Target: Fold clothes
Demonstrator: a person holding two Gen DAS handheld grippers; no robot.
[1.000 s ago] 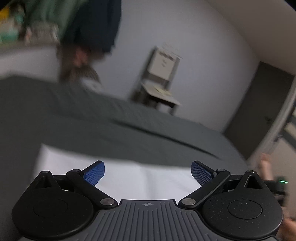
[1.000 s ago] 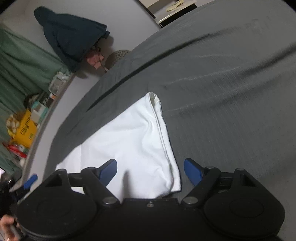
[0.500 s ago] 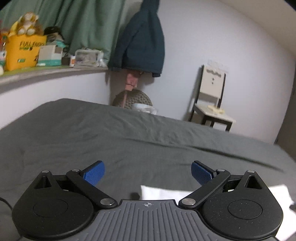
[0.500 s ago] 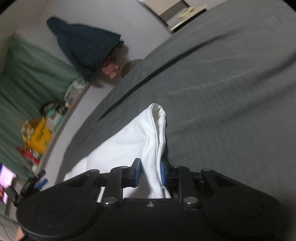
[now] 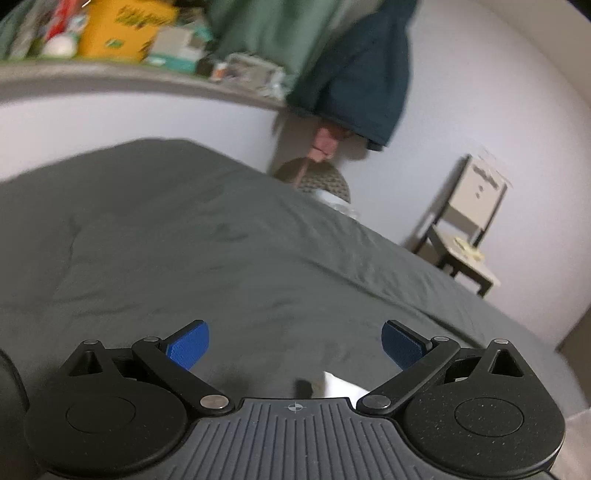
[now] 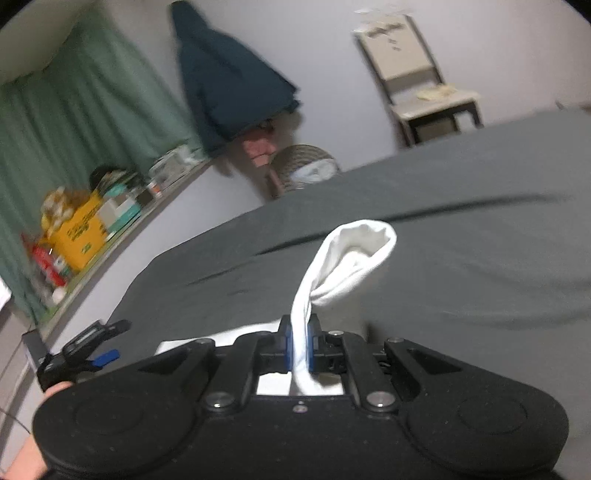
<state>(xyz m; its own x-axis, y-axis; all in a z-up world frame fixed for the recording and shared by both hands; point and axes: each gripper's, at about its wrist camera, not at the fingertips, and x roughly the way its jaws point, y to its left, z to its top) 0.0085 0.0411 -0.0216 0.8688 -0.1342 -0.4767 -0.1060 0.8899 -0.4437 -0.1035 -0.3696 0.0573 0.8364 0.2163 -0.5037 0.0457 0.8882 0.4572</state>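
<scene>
A white garment (image 6: 351,258) lies on the dark grey bed (image 6: 480,221). My right gripper (image 6: 299,349) is shut on one edge of it, and the pinched cloth stands up from the bed in a loose fold. In the left wrist view only a small white corner of the garment (image 5: 338,386) shows just past the gripper body. My left gripper (image 5: 294,345) hovers open over the grey bed (image 5: 221,258), nothing between its blue pads. The left gripper (image 6: 83,349) also appears low at the left of the right wrist view, held by a hand.
A ledge (image 5: 147,79) along the wall carries a yellow box (image 5: 122,27) and several small items. A dark blue coat (image 5: 354,66) hangs by a green curtain. A woven basket (image 5: 325,181) and a pale chair (image 5: 469,221) stand beyond the bed.
My right gripper went from open over the garment to shut on its edge, then lifted it. The left gripper swung away from the garment, staying open.
</scene>
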